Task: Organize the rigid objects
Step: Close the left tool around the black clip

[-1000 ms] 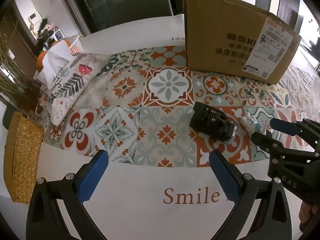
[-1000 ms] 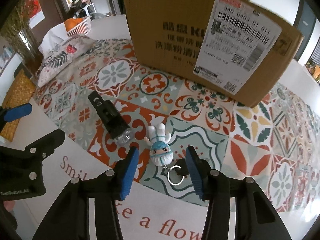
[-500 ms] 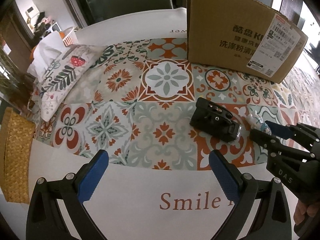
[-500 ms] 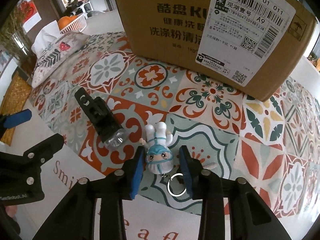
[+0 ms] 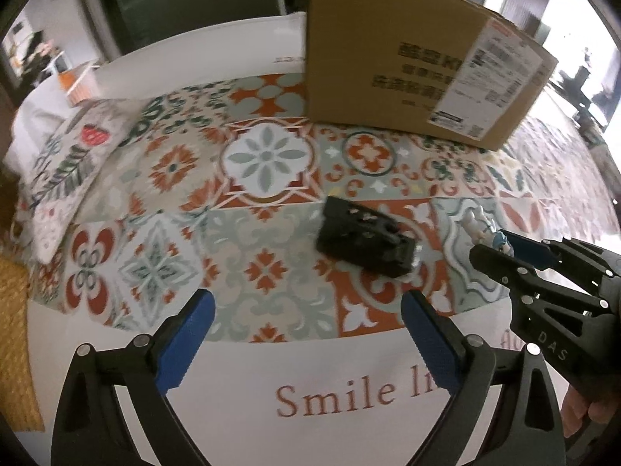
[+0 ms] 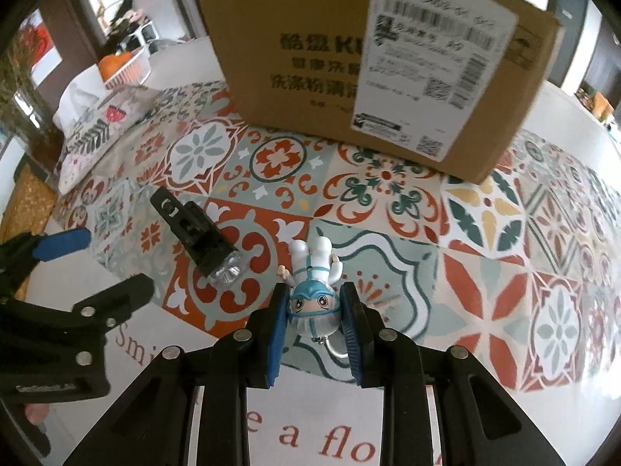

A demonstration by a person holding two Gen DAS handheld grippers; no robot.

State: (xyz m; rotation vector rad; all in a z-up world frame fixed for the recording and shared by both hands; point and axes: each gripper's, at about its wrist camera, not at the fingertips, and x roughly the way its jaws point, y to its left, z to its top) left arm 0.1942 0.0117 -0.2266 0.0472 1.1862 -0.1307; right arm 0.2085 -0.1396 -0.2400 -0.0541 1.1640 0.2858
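A small figurine [image 6: 313, 291] in a white suit and teal hood lies on the patterned cloth [image 6: 388, 209] of the worktop, its head clamped between the blue pads [image 6: 280, 326] of the right hand-held gripper [image 6: 316, 332], a metal key ring [image 6: 337, 350] just behind the head. A second earlier the same jaws stood apart around the head without touching it; they have since closed onto it, and the figurine has not left the cloth. Its long axis runs along the gripper's fingers, feet pointing away toward the cardboard box [image 6: 372, 62] and face turned up to the camera. To its left, a black flashlight [image 6: 202, 240] lies diagonally, lens toward the near edge, tail away to the left. The left hand-held gripper [image 5: 306, 334] hovers wide open over the cloth's near edge with nothing between its jaws, the flashlight just beyond them.
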